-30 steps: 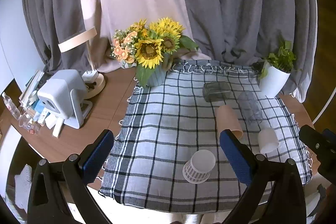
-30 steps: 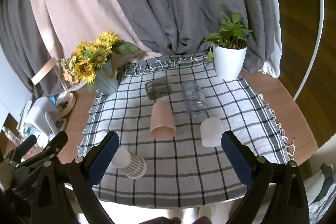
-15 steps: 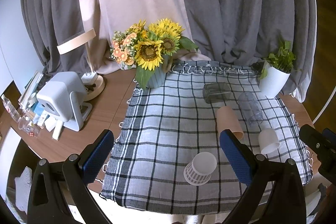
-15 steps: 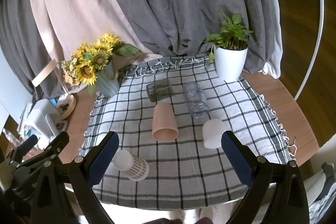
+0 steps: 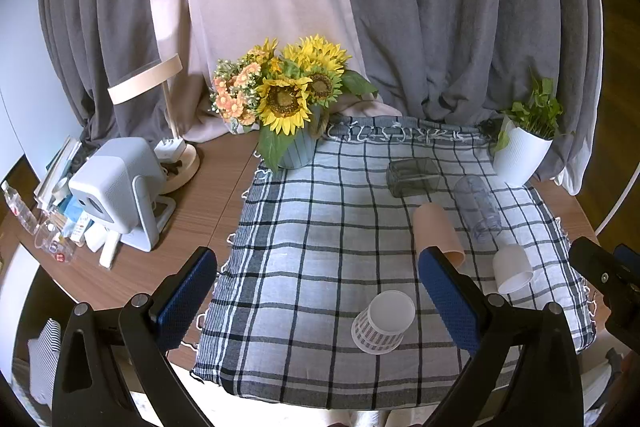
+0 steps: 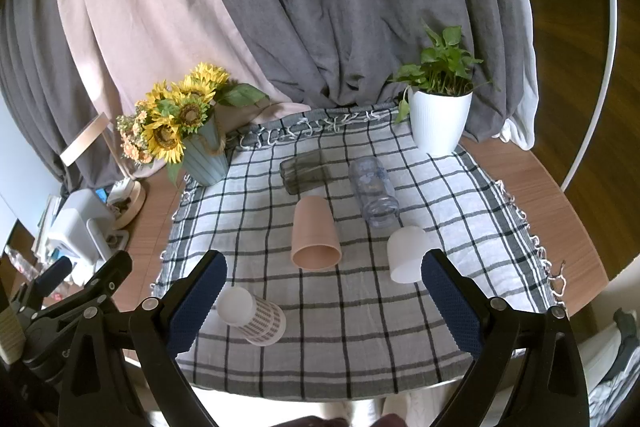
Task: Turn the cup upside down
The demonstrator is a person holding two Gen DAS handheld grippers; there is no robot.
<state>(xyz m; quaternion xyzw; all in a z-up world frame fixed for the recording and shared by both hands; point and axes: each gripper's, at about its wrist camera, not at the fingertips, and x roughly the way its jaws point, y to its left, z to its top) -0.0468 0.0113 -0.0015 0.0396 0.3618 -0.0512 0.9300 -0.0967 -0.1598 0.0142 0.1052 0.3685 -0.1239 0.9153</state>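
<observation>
Several cups lie on their sides on a checked cloth (image 5: 320, 247) (image 6: 348, 307). A white patterned paper cup (image 5: 382, 321) (image 6: 252, 315) lies nearest the front. A pink cup (image 5: 438, 233) (image 6: 315, 233), a white cup (image 5: 512, 267) (image 6: 406, 253), a clear plastic cup (image 5: 478, 207) (image 6: 374, 191) and a dark glass (image 5: 412, 177) (image 6: 306, 173) lie farther back. My left gripper (image 5: 320, 299) is open and empty above the cloth's front edge. My right gripper (image 6: 324, 303) is open and empty, also above the front edge.
A vase of sunflowers (image 5: 290, 107) (image 6: 188, 131) stands at the cloth's back left. A white potted plant (image 5: 524, 147) (image 6: 440, 119) stands at the back right. A white speaker (image 5: 116, 191), a lamp (image 5: 160, 115) and small clutter sit on the wooden table at left. Curtains hang behind.
Both grippers have drifted slightly back and up from the table; the cups sit a little lower in the views. Nothing was taken hold of.
</observation>
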